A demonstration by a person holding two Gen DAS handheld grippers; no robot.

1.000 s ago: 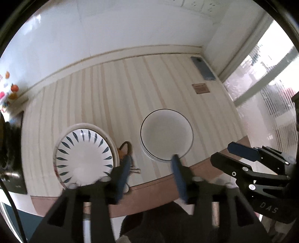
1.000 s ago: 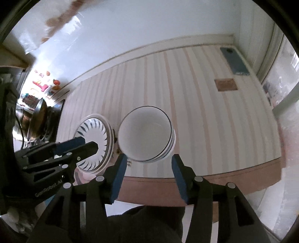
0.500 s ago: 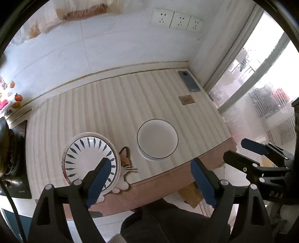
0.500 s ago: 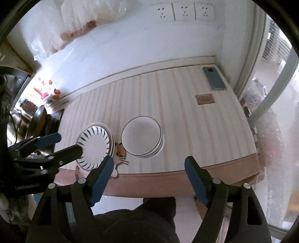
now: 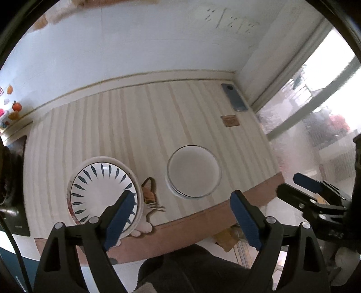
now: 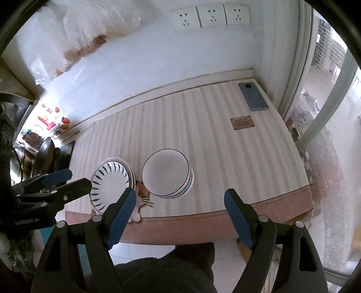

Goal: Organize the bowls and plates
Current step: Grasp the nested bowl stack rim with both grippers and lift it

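A stack of white plates with blue leaf marks (image 5: pixel 99 191) sits near the front left of the striped table; it also shows in the right wrist view (image 6: pixel 110 182). A stack of white bowls with thin dark rims (image 5: pixel 194 171) stands just right of it, also in the right wrist view (image 6: pixel 167 174). My left gripper (image 5: pixel 182 216) is open and empty, held above the table's front edge. My right gripper (image 6: pixel 178 216) is open and empty, also above the front edge, clear of the bowls.
A cat-shaped mat (image 6: pixel 141 198) lies between plates and bowls. A phone (image 6: pixel 252 95) and a small brown card (image 6: pixel 242 122) lie at the far right. A stove with a pan (image 6: pixel 42 155) is on the left. The wall has sockets (image 6: pixel 212 14).
Both grippers opened wide from a narrower gap and pulled back and up from the table. The bowls and plates have stayed in place.
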